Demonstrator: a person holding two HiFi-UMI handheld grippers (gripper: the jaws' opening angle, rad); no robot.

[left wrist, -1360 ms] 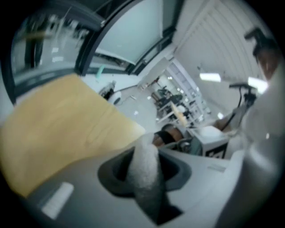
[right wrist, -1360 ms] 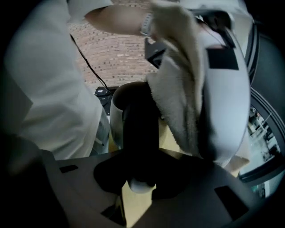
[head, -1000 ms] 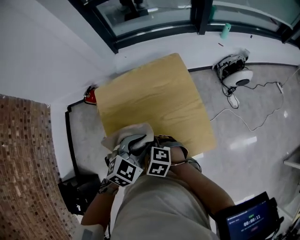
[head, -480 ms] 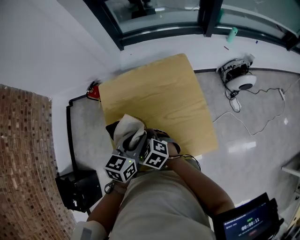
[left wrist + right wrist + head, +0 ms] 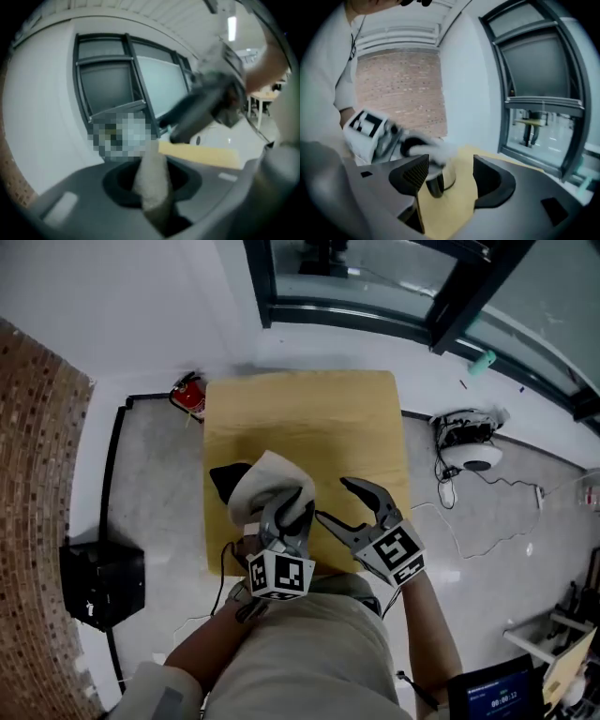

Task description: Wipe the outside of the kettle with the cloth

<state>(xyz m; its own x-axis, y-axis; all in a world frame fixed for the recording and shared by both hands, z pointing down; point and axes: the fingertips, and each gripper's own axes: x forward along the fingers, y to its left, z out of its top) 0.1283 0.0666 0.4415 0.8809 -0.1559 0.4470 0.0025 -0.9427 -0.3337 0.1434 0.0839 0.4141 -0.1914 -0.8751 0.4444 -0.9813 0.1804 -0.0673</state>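
1. Near the table's [image 5: 309,418] front-left edge sits the kettle [image 5: 225,481], draped with the cloth [image 5: 267,482].
2. Left gripper [image 5: 289,512] reaches over it, jaws clamped on the cloth.
3. Right gripper [image 5: 334,499] is just beside, jaws just opened wide and empty.

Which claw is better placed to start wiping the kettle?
Left. Its claw is shut on the cloth, which lies on the kettle. The right claw has just been opening, empty, beside it.
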